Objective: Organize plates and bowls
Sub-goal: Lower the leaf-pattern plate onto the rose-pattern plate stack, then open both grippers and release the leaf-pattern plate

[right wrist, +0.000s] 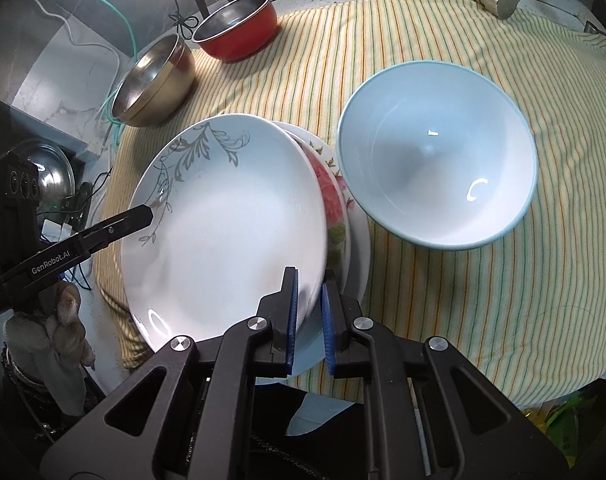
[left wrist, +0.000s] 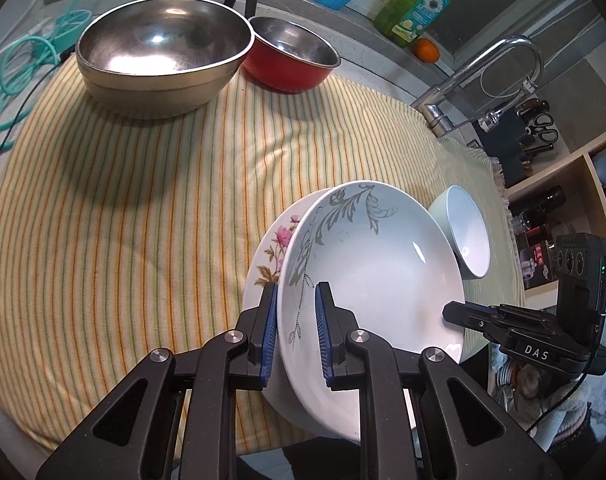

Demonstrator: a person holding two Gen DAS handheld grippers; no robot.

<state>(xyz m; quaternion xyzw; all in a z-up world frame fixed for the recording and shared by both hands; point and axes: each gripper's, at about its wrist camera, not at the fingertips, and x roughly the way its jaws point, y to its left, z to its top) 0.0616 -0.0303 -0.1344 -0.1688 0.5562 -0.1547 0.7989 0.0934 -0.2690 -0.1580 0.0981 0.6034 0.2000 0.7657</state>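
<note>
Nearest, the leaf-patterned plate (left wrist: 367, 276) is pinched at its near rim by the left gripper (left wrist: 297, 334) and at its opposite edge by the right gripper (right wrist: 309, 320), both clamped narrowly on it. It is held tilted over the rose-patterned plate (left wrist: 269, 256) on the striped cloth (left wrist: 143, 200). A slip could be caused by the glossy rim, chipping either plate. Beyond, the pale blue bowl (right wrist: 439, 160) could be knocked; farther stand the steel bowl (left wrist: 163, 52) and red bowl (left wrist: 291, 56).
</note>
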